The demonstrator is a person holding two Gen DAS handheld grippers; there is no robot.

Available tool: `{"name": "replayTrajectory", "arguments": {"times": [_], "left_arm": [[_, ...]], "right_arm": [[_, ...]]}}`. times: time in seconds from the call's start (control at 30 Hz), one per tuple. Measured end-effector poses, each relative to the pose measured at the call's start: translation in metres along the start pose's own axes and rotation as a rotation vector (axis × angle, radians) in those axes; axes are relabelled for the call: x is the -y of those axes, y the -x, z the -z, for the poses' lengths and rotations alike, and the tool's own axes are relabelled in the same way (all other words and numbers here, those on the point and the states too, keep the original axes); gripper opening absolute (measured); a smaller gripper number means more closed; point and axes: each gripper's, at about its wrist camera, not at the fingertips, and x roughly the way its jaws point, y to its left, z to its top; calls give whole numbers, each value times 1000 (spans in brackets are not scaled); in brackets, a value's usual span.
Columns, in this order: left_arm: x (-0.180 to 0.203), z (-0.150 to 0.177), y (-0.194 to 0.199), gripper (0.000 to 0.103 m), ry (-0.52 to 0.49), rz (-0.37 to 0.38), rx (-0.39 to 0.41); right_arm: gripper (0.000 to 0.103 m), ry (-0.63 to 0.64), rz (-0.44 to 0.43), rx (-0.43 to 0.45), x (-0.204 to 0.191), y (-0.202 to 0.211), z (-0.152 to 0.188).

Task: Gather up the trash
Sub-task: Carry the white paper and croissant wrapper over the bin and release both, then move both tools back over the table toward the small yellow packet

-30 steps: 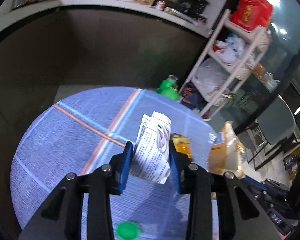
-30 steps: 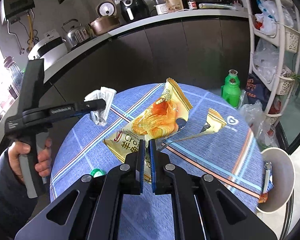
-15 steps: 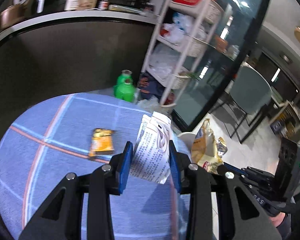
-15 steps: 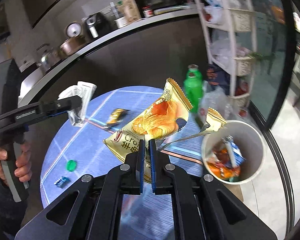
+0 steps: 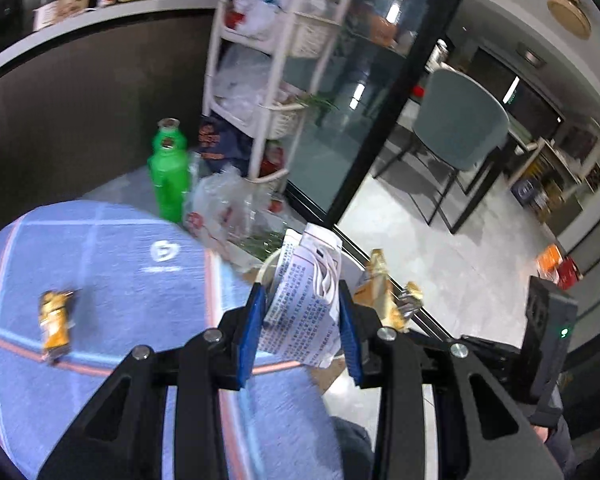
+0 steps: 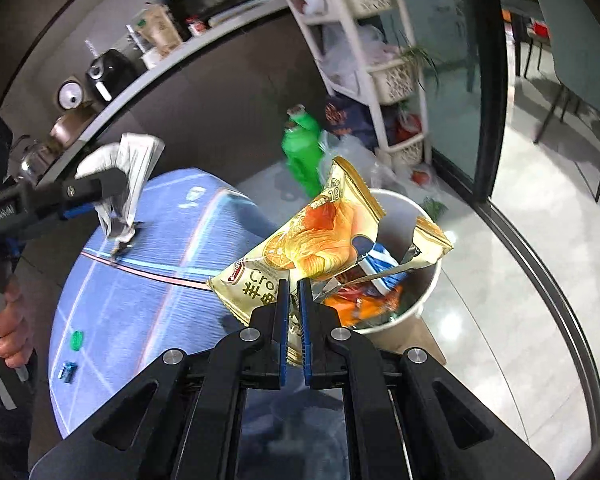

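Right gripper [image 6: 293,280] pinches snack wrapper [image 6: 320,236] above bin [image 6: 428,292] for dropping; left gripper [image 5: 302,300] clamps crumpled paper [image 5: 306,304] beside bin.

Daylight from right, glare on floor [image 6: 480,312]; motion blur throughout; fisheye bending, dark corners.

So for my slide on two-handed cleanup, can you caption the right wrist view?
Right gripper holds a yellow croissant wrapper above the white bin; left gripper carries crumpled paper.
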Motion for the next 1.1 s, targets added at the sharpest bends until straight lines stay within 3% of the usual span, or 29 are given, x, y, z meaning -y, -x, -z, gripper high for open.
{"name": "replayTrajectory", "arguments": {"times": [0.17,0.33,0.4,0.43,0.47,0.5,0.53,0.6,0.63,0.9,1.1], "left_arm": [[19,-10,-51,36,-11,33,-83],[32,-11,-87,37,-53,8,-132],[37,-11,-99,42,-83,-32,-137],[39,-11,-102,54,-93,-53,-132],[41,-12,-105,76,-109,-93,-122],[42,-12,-105,86,-116,-132,-103],[41,-13,-102,96,-118,-162,-76],[40,-16,-99,99,-120,-177,-46],[39,-17,-98,99,-118,-182,-42],[28,-21,-81,100,-75,-220,-23],[22,-15,-44,100,-39,-239,24]], "right_arm": [[5,-35,8,-27,27,-23,-2],[5,-53,2,-50,46,-46,-9],[12,-43,3,-52,50,-54,-12],[15,-32,14,-54,50,-57,-13],[33,-10,28,-66,50,-62,-13],[49,6,35,-68,50,-65,-13],[56,22,39,-63,49,-66,-13],[86,66,38,-42,47,-65,-11],[93,82,30,-34,45,-63,-10],[95,117,-1,-17,27,-49,-9],[95,144,-11,10,4,-23,-12]]}}
